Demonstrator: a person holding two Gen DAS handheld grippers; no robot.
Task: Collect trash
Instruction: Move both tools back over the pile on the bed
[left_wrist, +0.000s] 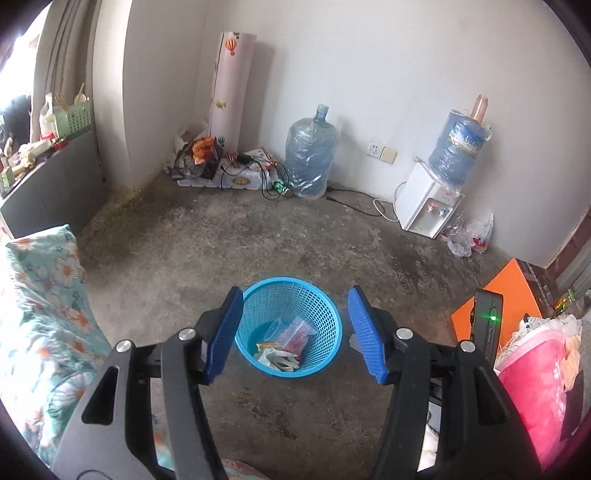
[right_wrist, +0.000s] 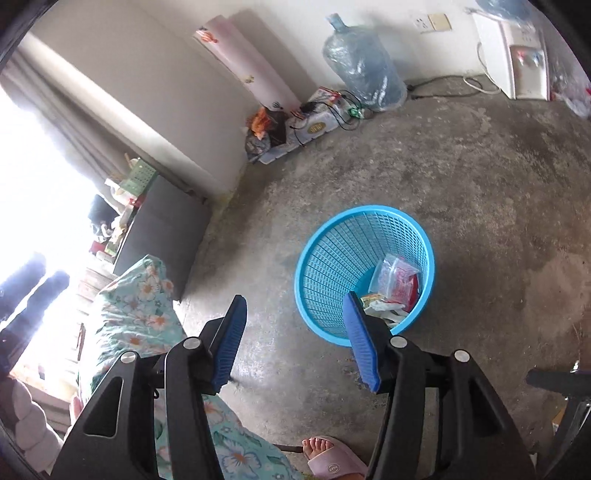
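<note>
Basket (left_wrist: 291, 325): blue mesh, upright on concrete floor (left_wrist: 258, 240), dead ahead at 12 o'clock of left claw (left_wrist: 293, 334).
Contents: wrappers (left_wrist: 286, 345) and clear bags already at bottom.
Left claw: spread, empty.
Right claw (right_wrist: 293, 341): spread, empty; basket at 1 o'clock.
Advice: no loose trash visible on floor; scan before reaching again.
</note>
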